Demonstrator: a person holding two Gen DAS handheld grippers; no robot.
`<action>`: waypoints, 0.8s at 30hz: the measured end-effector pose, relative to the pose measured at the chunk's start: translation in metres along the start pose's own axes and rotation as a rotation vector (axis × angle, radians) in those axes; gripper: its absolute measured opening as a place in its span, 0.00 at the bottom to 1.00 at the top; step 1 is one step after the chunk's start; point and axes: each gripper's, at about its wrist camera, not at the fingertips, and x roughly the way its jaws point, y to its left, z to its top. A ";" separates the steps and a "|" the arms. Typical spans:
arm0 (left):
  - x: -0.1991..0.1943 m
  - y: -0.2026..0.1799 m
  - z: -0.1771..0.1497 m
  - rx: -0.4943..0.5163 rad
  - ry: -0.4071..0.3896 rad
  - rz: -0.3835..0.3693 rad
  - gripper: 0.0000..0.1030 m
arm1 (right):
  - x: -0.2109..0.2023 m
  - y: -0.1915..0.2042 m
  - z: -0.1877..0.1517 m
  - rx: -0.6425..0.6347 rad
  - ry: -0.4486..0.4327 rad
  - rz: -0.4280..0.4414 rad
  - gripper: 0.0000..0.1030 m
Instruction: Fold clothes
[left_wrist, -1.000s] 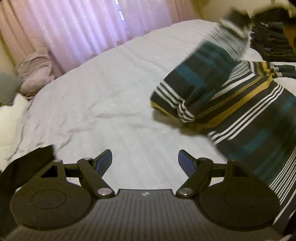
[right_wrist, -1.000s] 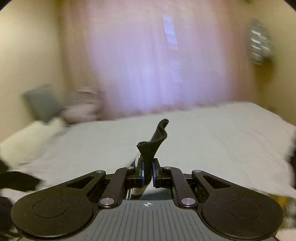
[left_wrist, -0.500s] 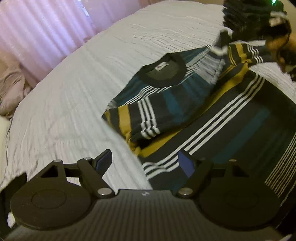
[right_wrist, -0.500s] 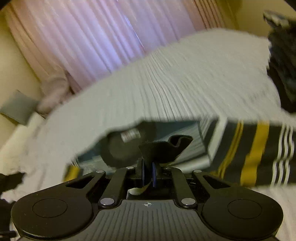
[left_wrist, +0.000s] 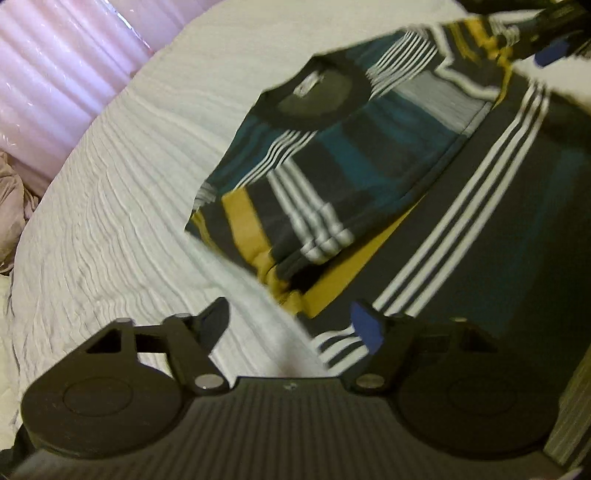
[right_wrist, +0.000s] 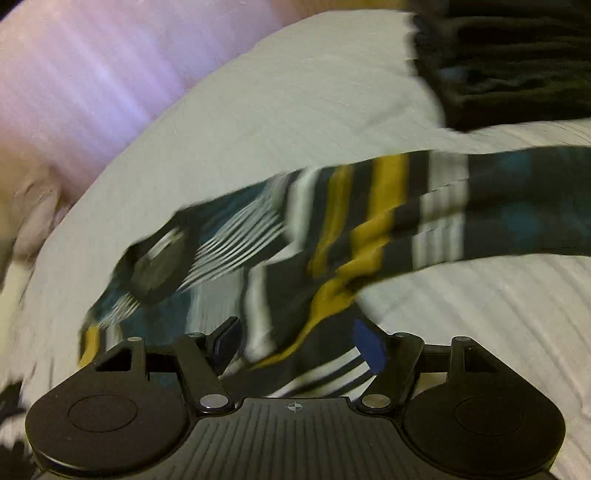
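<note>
on the white bed (left_wrist: 110, 206), striped sweater (left_wrist: 369, 155) lies half-folded.

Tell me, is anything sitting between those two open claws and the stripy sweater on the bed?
Nothing visible. The left gripper is open right at the edge of the striped sweater, with only bare bedspread beside it. The right gripper is open directly over the sweater. The dark clothes pile sits well behind.

Black, teal, mustard, white-striped sweater (left_wrist: 388, 155); white bedspread (left_wrist: 122, 206)
</note>
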 end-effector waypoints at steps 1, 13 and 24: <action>0.008 0.004 -0.003 -0.002 0.005 0.005 0.61 | -0.001 0.015 -0.004 -0.058 0.024 0.031 0.69; 0.070 0.002 -0.017 -0.012 -0.102 0.013 0.07 | 0.104 0.212 -0.020 -0.559 0.160 0.354 0.69; 0.047 -0.026 -0.046 -0.106 -0.168 0.087 0.04 | 0.252 0.347 -0.012 -0.974 0.302 0.397 0.68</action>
